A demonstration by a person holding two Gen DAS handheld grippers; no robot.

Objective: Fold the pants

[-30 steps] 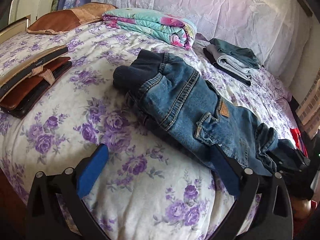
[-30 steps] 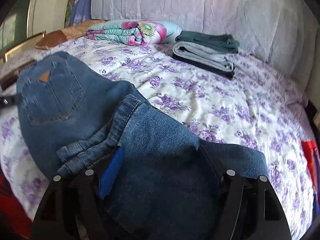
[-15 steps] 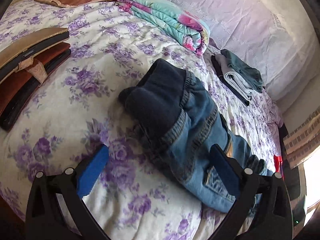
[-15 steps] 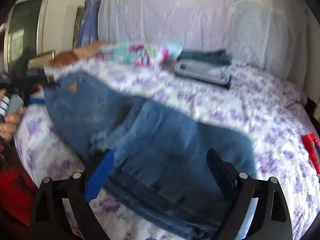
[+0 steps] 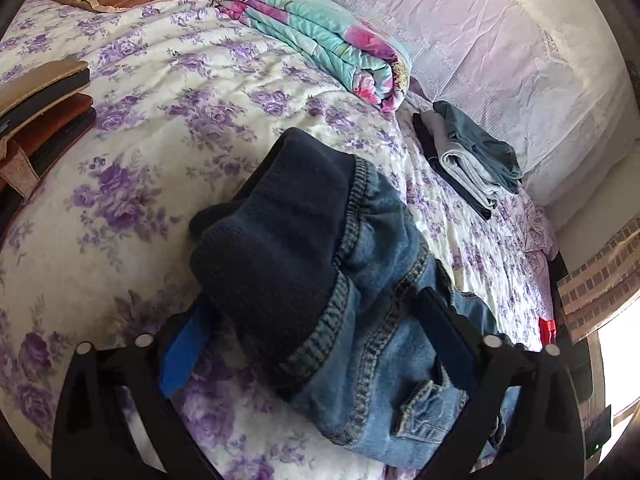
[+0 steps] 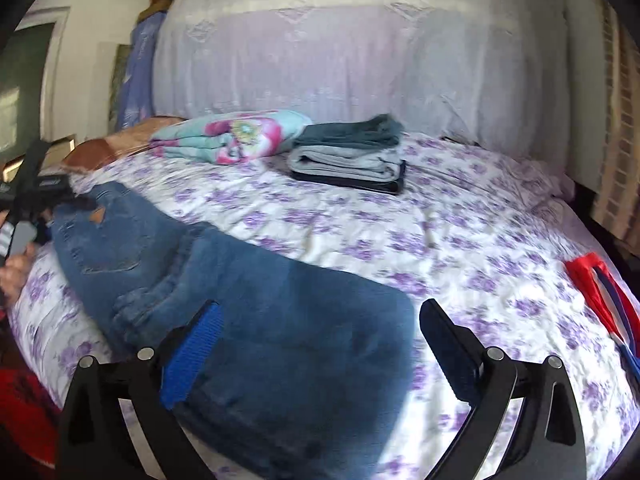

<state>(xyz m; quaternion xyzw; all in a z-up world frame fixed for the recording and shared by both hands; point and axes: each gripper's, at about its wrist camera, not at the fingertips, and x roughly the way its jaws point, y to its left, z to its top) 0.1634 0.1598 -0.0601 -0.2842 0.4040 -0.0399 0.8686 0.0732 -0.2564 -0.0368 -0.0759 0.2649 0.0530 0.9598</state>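
Blue denim pants [image 6: 240, 292] lie on the floral bedspread [image 6: 440, 240], folded lengthwise, legs toward my right gripper. Their dark knit waistband [image 5: 276, 240] fills the left wrist view. My left gripper [image 5: 316, 328] is open, its fingers straddling the waistband end just above the fabric. My right gripper [image 6: 316, 340] is open and empty, hovering over the leg end. The left gripper also shows at the far left of the right wrist view [image 6: 28, 196], at the waistband.
A stack of folded clothes [image 6: 348, 156] and a rolled floral blanket [image 6: 228, 136] lie near the headboard. Brown and black flat cushions [image 5: 36, 108] sit at the bed's left edge. A red and blue strap [image 6: 600, 296] lies at the right.
My left gripper has moved in over the waistband end. My right gripper has lifted off the leg fabric and backed away.
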